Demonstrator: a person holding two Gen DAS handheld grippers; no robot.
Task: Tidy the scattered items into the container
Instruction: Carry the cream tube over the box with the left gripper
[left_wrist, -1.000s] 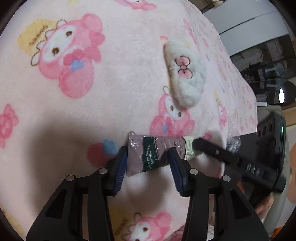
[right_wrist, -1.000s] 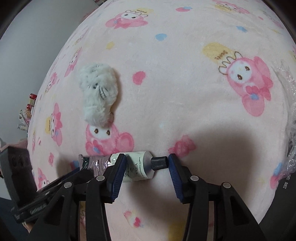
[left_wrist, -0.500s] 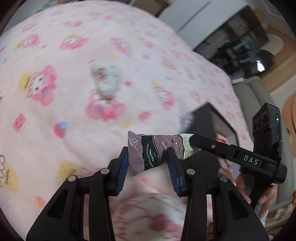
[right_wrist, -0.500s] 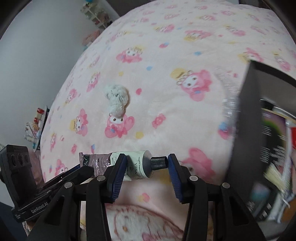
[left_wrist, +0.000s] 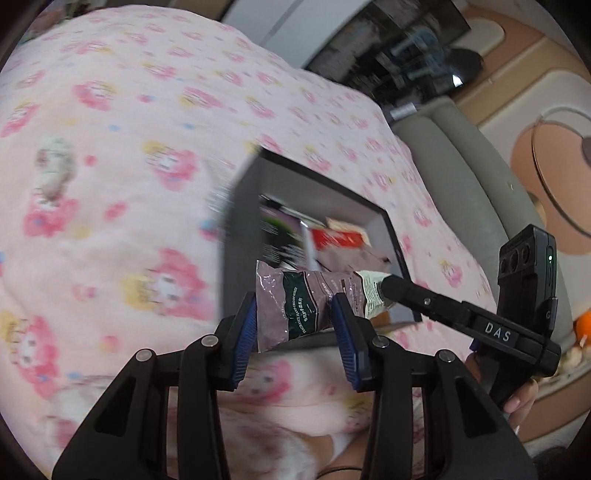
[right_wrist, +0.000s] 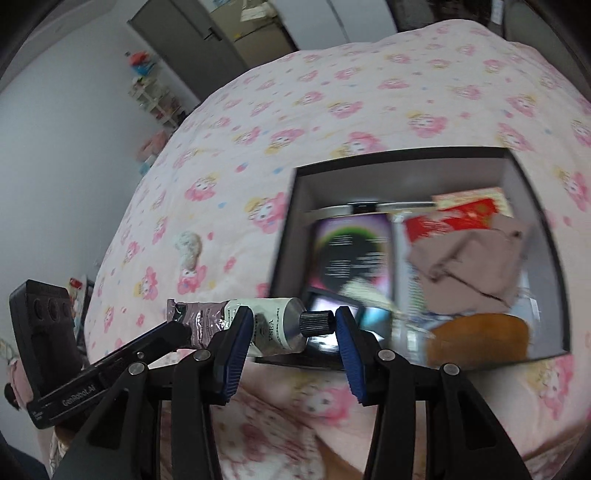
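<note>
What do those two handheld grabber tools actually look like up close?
Both are black plastic with triangular cut-outs and silver screws. The left gripper and right gripper each have ribbed blue pads. One side bar reads "DAS", the other "GenRobot.AI". Each carries a black box with three round holes.

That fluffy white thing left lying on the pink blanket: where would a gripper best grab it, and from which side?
Probably across the narrow middle of the fluffy white toy, coming from above. It lies flat and elongated on the blanket with open space around it, so the fingers could straddle its short width. Blur hides finer detail.
</note>
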